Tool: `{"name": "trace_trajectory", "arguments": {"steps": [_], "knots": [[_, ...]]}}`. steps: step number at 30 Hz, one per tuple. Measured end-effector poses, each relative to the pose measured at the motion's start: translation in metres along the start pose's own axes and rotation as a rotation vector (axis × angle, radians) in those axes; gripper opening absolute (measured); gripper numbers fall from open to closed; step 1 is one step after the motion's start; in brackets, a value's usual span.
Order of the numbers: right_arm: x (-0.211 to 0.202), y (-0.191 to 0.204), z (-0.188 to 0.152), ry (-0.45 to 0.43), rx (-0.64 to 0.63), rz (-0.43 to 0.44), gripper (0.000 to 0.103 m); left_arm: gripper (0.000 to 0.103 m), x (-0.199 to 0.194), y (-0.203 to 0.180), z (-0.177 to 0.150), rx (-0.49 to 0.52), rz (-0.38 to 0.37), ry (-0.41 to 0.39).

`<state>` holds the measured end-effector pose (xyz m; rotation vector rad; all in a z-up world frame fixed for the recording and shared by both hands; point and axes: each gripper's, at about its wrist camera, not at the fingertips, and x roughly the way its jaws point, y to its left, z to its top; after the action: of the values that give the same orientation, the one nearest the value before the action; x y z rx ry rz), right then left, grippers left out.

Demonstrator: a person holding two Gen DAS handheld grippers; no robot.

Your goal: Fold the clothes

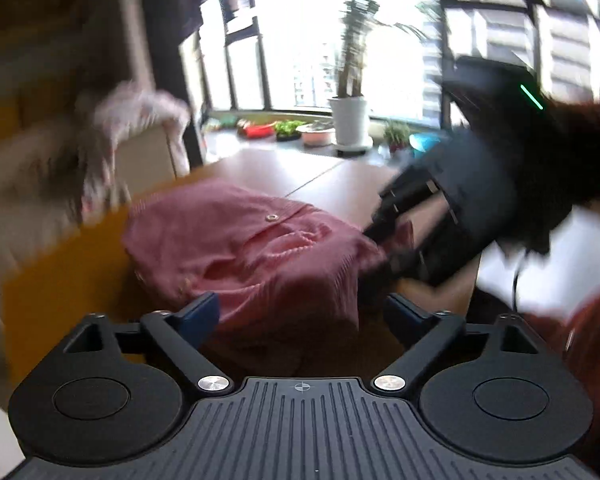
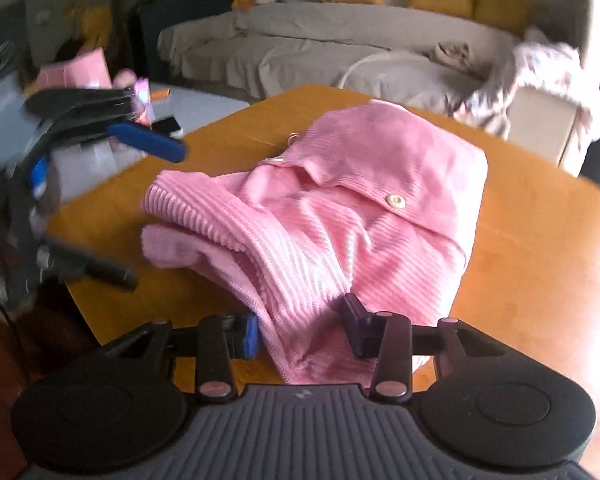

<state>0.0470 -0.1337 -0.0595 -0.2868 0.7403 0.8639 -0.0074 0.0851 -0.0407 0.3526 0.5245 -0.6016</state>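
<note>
My right fingers [image 2: 300, 332] sit spread around the near edge of the pink top [image 2: 340, 216]; my left fingers [image 1: 300, 316] hang spread, just beside it.

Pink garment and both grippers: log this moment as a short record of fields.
garment: pink ribbed cardigan, bunched and partly folded, buttons showing
surface: orange table
left gripper: open, fingers apart, near the cardigan's edge, holding nothing
right gripper: open, fabric edge lying between its fingers, not clamped
background: sofa with yellow cushions; potted plants by the window in the left wrist view
image quality: motion blur in both views
</note>
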Motion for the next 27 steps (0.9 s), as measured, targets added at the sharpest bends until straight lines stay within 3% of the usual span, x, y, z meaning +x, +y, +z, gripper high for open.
{"name": "trace_trajectory", "arguments": {"steps": [3,6,8,11,12,14,16,20,21,23,26,27], "knots": [[0.0,-0.008,0.001,0.003,0.052,0.03,0.041,0.095,-0.001,-0.013,-0.004,0.149,0.053,0.008],[-0.004,-0.005,0.002,0.002,0.013,0.008,0.041,0.095,0.003,-0.024,-0.006,0.274,0.097,0.015],[-0.006,-0.003,0.003,0.001,-0.012,-0.006,0.041,0.089,0.019,-0.026,-0.004,0.321,0.117,0.02],[-0.01,0.001,0.003,-0.002,-0.061,-0.033,0.041,0.062,0.034,-0.024,0.002,0.335,0.111,0.019],[-0.015,0.01,-0.002,-0.02,-0.126,-0.073,0.043,0.054,0.036,-0.02,0.005,0.301,0.09,0.016],[-0.015,0.021,-0.008,-0.052,-0.233,-0.142,0.06,0.042,0.038,-0.01,0.011,0.217,0.043,0.009],[-0.011,0.027,-0.014,-0.079,-0.31,-0.2,0.065,0.041,0.039,0.004,0.016,0.085,-0.014,0.017],[-0.003,0.04,-0.025,-0.134,-0.465,-0.315,0.065,0.041,0.041,0.041,0.016,-0.236,-0.158,0.022],[-0.001,0.041,-0.027,-0.145,-0.493,-0.337,0.063,0.041,0.043,0.051,0.015,-0.315,-0.189,0.021],[0.003,0.032,-0.018,-0.142,-0.457,-0.325,0.032,0.041,0.043,0.066,0.012,-0.438,-0.238,0.011],[-0.004,0.019,-0.006,-0.112,-0.389,-0.26,0.024,0.054,0.03,0.073,0.011,-0.471,-0.275,-0.014],[-0.01,0.018,-0.004,-0.098,-0.396,-0.255,0.023,0.068,0.024,0.075,0.011,-0.464,-0.284,-0.022]]}}
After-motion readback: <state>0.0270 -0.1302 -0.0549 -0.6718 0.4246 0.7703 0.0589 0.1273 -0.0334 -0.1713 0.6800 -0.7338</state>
